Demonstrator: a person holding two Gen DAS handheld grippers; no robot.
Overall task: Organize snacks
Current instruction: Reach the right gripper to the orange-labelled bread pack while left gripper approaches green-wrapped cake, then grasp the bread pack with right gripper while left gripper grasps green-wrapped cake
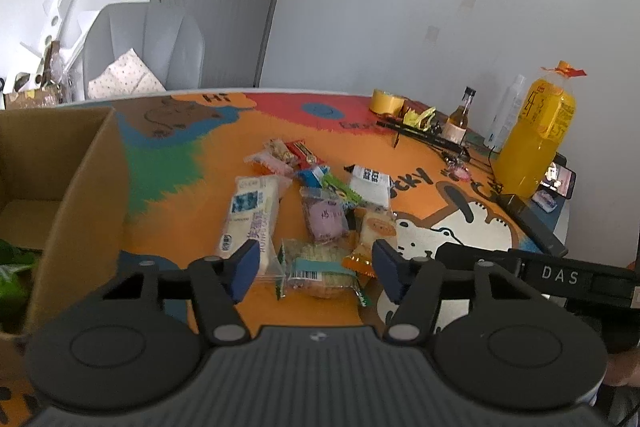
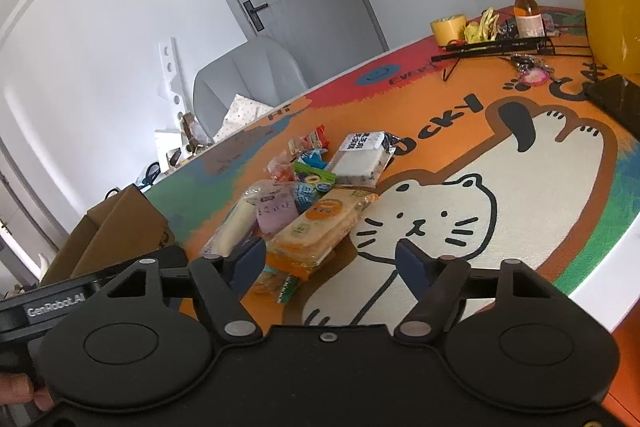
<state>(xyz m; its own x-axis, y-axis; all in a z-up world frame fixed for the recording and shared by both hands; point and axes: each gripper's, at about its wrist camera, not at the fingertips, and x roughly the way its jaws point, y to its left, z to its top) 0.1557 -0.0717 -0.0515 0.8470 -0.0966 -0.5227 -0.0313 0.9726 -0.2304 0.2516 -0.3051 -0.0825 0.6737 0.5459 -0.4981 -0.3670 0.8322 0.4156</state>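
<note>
I'm early in this one. The cardboard box [image 1: 80,187] sits left of the snack pile [image 1: 312,211]; I see something green low inside it, can't tell what. Nearly all snacks are still loose on the orange mat [image 1: 200,211], right of the box.

My left gripper [image 1: 312,273] is spread, pads not pressing, straddling the green-edged cracker pack [image 1: 316,269]. Its long axis runs across the jaws, w/ barcode facing me. The long white pack [image 1: 250,219], nearer the box, points away from me.

My right gripper [image 2: 330,263] is also spread, nothing pinched, by the orange-label pack [image 2: 320,227], which lies diagonal, far end up-right.
</note>
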